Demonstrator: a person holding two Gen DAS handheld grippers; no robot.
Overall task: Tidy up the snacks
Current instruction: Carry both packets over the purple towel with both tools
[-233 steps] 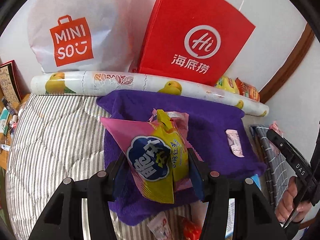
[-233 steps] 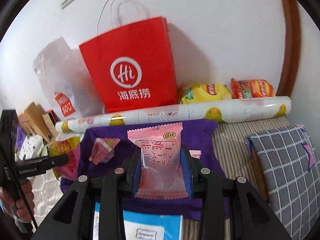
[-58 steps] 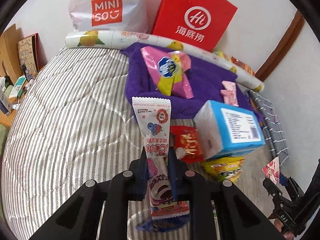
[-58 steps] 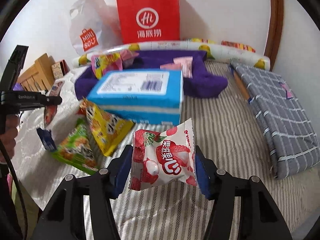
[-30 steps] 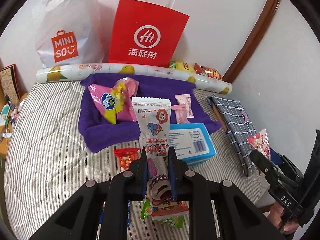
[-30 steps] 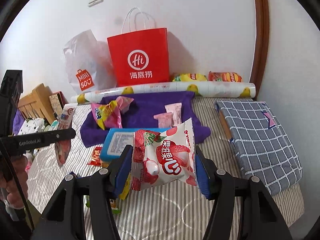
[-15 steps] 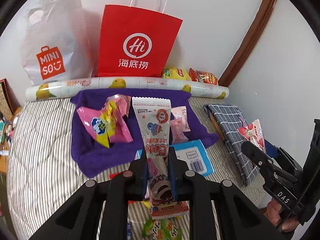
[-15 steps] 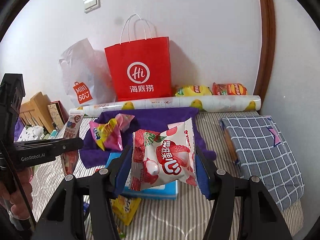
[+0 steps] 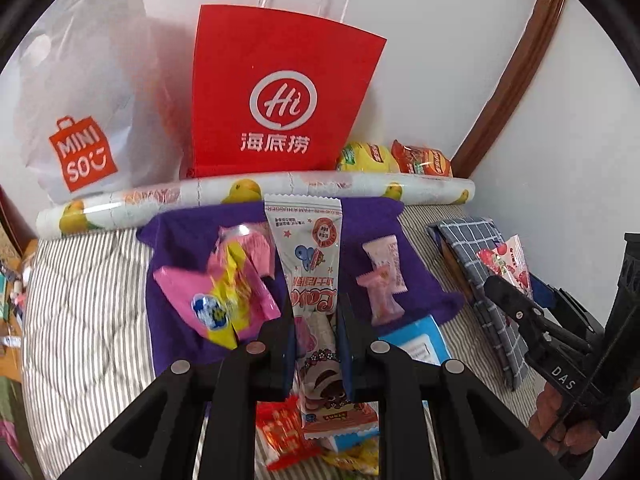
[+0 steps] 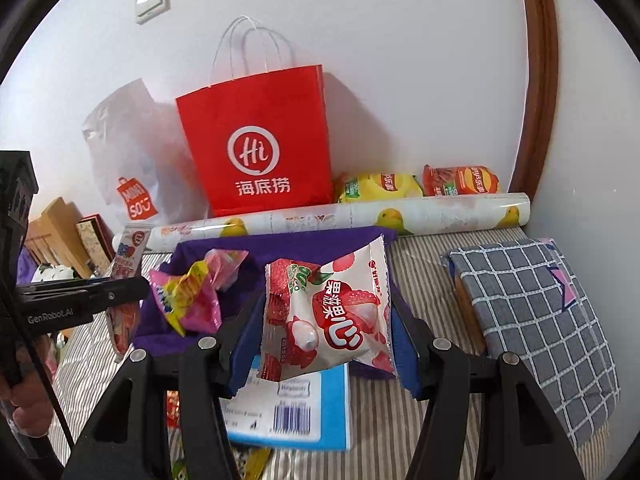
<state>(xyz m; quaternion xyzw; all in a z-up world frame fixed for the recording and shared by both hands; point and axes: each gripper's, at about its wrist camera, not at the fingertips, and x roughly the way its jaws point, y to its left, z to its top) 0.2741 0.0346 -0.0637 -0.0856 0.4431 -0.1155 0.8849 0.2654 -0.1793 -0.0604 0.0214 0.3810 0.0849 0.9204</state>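
Left gripper (image 9: 316, 344) clamps a long white snack bar wrapper (image 9: 310, 264) and right gripper (image 10: 326, 332) clamps a lychee jelly bag (image 10: 332, 312), both held above the purple towel (image 9: 176, 320) on the striped bed (image 9: 80, 300).

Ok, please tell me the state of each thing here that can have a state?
Left gripper: shut on the long wafer packet, sealed, held upright.
Right gripper: shut on the lychee packet, sealed, puffy.
Red bag: upright, against the wall.
White bag: standing, crumpled.
Paper roll: rolled up, lying flat.
Purple towel: spread out, snacks on it.
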